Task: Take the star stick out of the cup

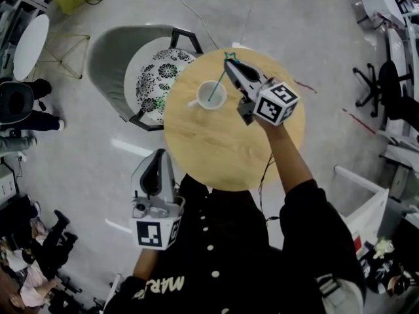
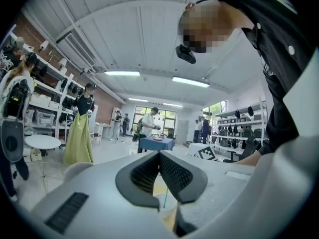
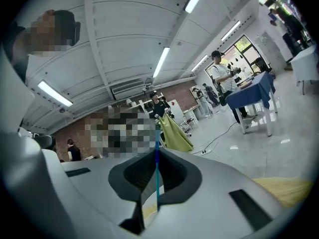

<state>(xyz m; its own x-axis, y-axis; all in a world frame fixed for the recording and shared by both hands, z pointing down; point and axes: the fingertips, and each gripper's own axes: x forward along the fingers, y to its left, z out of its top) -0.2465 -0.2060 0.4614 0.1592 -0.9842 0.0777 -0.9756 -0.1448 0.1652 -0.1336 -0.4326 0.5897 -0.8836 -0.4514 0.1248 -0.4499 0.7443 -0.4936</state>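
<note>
- the right gripper (image 1: 230, 63) (image 3: 156, 153) is clenched on the upper part of the teal star stick (image 1: 219, 80) (image 3: 157, 178), just under its star.
- the stick leans, with its lower end inside the white cup (image 1: 211, 95).
- the cup stands upright near the far edge of the round wooden table (image 1: 222, 149).
- the left gripper (image 1: 159, 154) (image 2: 159, 154) is held low off the table's near edge, its jaw tips together and holding nothing.
- a grey chair (image 1: 108, 54) with a patterned cushion stands just beyond the table.
</note>
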